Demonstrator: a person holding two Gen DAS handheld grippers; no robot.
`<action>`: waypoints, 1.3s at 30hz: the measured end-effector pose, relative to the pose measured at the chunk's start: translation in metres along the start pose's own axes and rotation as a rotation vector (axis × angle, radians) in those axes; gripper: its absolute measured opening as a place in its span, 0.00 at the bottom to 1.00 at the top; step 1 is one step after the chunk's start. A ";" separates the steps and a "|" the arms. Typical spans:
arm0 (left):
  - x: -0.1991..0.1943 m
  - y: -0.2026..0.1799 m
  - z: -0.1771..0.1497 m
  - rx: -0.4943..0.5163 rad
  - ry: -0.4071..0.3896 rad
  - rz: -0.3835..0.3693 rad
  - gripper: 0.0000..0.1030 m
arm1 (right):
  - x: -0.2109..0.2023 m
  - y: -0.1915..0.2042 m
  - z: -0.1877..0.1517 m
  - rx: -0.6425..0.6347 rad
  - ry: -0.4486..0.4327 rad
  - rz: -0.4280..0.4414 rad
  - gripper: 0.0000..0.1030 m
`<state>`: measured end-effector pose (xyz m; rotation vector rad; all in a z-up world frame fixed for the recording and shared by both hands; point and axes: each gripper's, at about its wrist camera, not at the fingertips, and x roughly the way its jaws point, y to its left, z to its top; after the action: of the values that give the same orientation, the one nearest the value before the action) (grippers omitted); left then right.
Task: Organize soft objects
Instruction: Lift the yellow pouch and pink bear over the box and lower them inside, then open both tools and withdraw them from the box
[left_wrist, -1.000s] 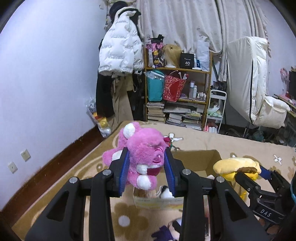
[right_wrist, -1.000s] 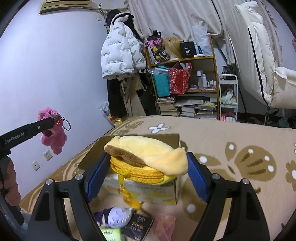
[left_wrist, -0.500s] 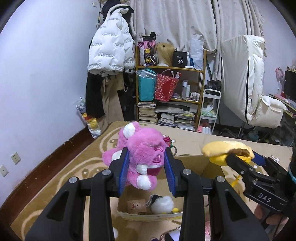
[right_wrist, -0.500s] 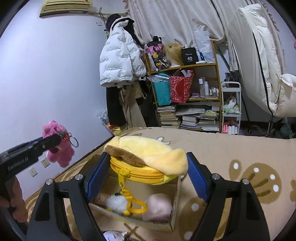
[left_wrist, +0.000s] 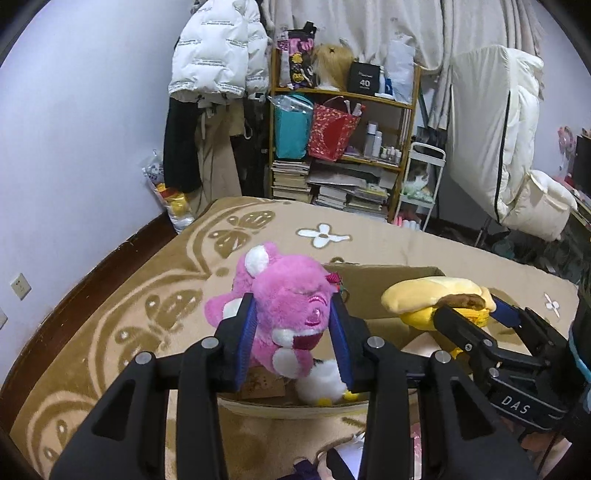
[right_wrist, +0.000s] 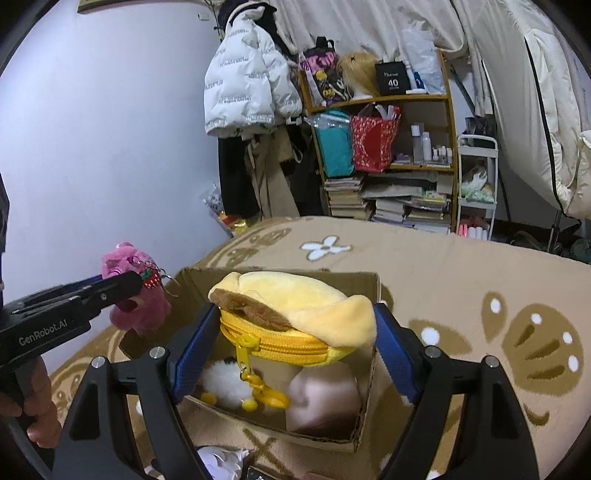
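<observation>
My left gripper (left_wrist: 293, 339) is shut on a pink plush bear (left_wrist: 288, 306) and holds it over the near left edge of an open cardboard box (left_wrist: 373, 282). The bear also shows in the right wrist view (right_wrist: 138, 310). My right gripper (right_wrist: 291, 343) is shut on a yellow plush zip pouch (right_wrist: 295, 314) and holds it above the box (right_wrist: 364, 406). The pouch shows at the right of the left wrist view (left_wrist: 436, 299). Inside the box lie a white fluffy toy (right_wrist: 223, 382) and a pale pink soft thing (right_wrist: 325, 398).
The box stands on a tan patterned blanket (right_wrist: 461, 280). Small items lie in front of the box near me (right_wrist: 221, 461). A cluttered shelf (left_wrist: 343, 147), hanging coats (left_wrist: 218, 62) and a covered chair (left_wrist: 498, 147) stand at the back.
Both grippers have come closer to the box and lower over it. The box now shows open beneath the pouch, with the toys inside visible.
</observation>
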<state>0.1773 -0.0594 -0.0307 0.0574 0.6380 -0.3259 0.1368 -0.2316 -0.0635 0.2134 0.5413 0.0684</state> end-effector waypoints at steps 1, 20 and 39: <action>0.000 -0.001 0.000 0.002 0.000 0.001 0.36 | 0.001 0.000 -0.001 0.001 0.005 0.000 0.85; 0.002 0.007 -0.005 -0.054 0.021 -0.087 0.38 | 0.002 0.001 -0.009 -0.021 0.027 0.011 0.86; -0.013 0.032 -0.013 -0.131 0.035 0.075 0.93 | -0.014 -0.010 -0.010 0.045 0.026 -0.016 1.00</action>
<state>0.1699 -0.0231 -0.0346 -0.0382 0.6887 -0.2101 0.1195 -0.2410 -0.0668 0.2526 0.5706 0.0429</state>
